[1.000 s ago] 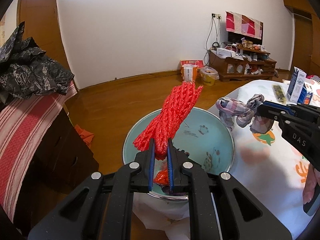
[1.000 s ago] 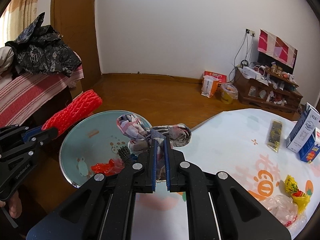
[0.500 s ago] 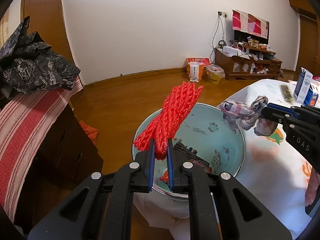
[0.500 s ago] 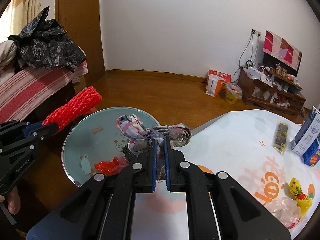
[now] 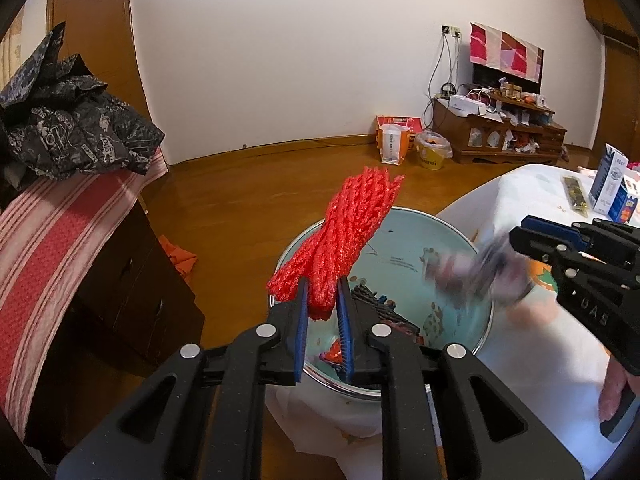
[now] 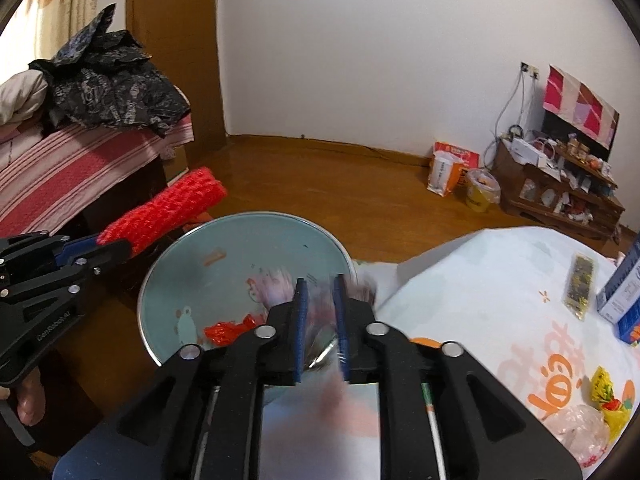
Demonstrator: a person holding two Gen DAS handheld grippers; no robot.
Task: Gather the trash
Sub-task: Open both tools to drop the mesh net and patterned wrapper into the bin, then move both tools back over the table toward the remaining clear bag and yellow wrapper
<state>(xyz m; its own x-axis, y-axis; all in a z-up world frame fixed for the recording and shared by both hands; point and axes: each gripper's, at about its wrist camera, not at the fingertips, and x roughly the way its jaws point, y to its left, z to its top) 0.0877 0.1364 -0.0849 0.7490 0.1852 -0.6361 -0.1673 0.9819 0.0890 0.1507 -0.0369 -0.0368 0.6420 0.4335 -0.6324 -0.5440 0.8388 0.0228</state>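
Red foam net (image 5: 348, 240) sits pinched in the left gripper (image 5: 323, 320) fingers above the bowl (image 5: 460, 240), poised for dropping; at three o'clock, the right gripper (image 6: 320, 320) fingers stand parted, its cloth (image 6: 276, 284) blurred, apparently falling in.

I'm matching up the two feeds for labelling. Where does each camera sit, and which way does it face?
Left wrist: on the left gripper, facing the basin; red foam net in its fingers, right gripper at right.
Right wrist: on the right gripper, above the basin; left gripper at left.
Shared: basin, net, tablecloth.
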